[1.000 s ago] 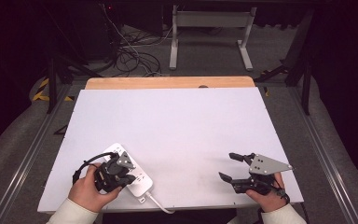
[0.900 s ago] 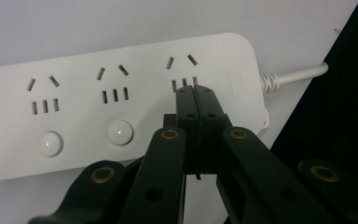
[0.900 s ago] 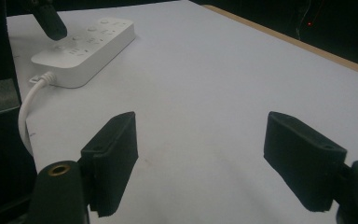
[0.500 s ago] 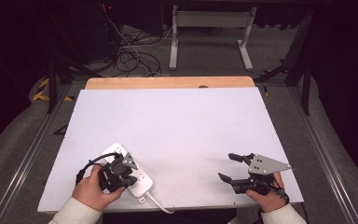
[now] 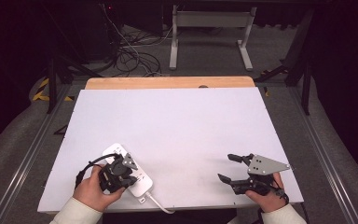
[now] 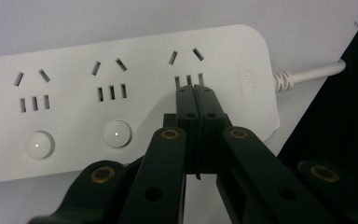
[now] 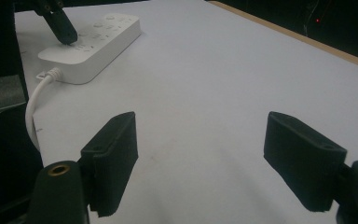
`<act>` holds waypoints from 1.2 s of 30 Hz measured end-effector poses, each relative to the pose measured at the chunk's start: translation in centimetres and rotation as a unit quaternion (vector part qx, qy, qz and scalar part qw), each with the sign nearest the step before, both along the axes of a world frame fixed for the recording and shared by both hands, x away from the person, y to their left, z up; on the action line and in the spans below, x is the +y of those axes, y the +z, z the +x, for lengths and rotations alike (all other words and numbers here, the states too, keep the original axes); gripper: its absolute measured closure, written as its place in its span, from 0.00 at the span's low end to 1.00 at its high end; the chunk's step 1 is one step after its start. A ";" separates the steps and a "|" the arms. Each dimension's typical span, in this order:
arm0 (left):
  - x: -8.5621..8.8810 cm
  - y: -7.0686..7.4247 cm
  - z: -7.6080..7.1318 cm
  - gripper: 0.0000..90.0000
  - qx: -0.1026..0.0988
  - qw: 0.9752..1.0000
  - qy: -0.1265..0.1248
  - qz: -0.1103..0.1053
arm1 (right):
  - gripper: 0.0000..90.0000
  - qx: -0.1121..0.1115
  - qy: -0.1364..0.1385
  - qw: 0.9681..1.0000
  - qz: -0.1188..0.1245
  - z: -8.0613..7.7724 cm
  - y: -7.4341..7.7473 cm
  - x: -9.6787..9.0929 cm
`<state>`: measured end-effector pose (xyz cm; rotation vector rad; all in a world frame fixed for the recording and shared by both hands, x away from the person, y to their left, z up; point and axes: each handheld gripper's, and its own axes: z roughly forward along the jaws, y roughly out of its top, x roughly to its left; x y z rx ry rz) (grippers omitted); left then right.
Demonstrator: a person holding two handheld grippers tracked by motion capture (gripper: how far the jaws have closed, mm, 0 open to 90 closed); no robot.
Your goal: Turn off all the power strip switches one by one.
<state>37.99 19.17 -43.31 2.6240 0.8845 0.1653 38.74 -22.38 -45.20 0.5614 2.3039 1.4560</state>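
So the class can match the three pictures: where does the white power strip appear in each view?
High view: power strip lies near the table's front left, under the left gripper.
Left gripper view: it spans the upper frame, closed jaws over its cable end.
Right gripper view: top left.
Shared landmark: its white cable.

Right tool (image 7: 200, 163) jaws apart, power strip (image 7: 93, 44) far left

Faint embossed brand on power strip (image 6: 121, 93); unreadable
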 end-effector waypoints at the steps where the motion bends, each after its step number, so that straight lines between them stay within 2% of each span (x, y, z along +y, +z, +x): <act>1: 0.0 0.0 0.0 1.00 0.000 1.000 0.000 0.001 | 0.29 0.000 0.000 1.000 0.000 0.0 0.0 0.0; 9: -0.3 0.0 -0.3 1.00 -0.009 1.000 0.004 0.006 | 0.29 0.000 0.000 1.000 0.000 0.0 0.0 0.1; 15: 0.0 -0.1 0.0 1.00 0.002 1.000 0.007 -0.004 | 0.29 -0.001 0.001 1.000 0.001 -0.1 0.0 0.0; 19: -0.2 -0.1 -0.1 1.00 -0.002 1.000 0.006 0.003 | 0.29 -0.001 0.001 1.000 0.001 -0.1 0.0 0.0; 23: -0.1 -0.1 -0.1 1.00 -0.001 1.000 0.006 -0.002 | 0.29 0.000 0.000 1.000 0.001 -0.1 0.0 0.0; 28: -0.3 -0.2 -0.2 1.00 -0.010 1.000 0.010 0.010 | 0.29 0.000 0.000 1.000 0.002 -0.1 0.0 0.1; 31: -0.2 -0.2 -0.2 1.00 -0.010 1.000 0.013 0.002 | 0.29 -0.002 0.000 1.000 0.002 -0.1 0.1 0.0; 33: 0.3 -0.4 -0.1 1.00 -0.011 1.000 0.016 -0.024 | 0.29 -0.002 0.000 1.000 0.002 -0.1 0.1 0.0; 34: 0.6 -0.2 -0.1 1.00 -0.024 0.999 0.019 -0.034 | 0.29 -0.004 0.000 1.000 0.001 -0.1 0.1 0.0; 35: 0.6 -0.1 -0.1 1.00 -0.037 0.999 0.022 -0.020 | 0.29 -0.003 0.000 1.000 0.001 -0.1 0.1 0.0; 36: 0.8 0.7 -0.2 1.00 -0.053 0.998 0.021 -0.037 | 0.29 -0.003 -0.001 1.000 0.002 -0.1 0.1 -0.1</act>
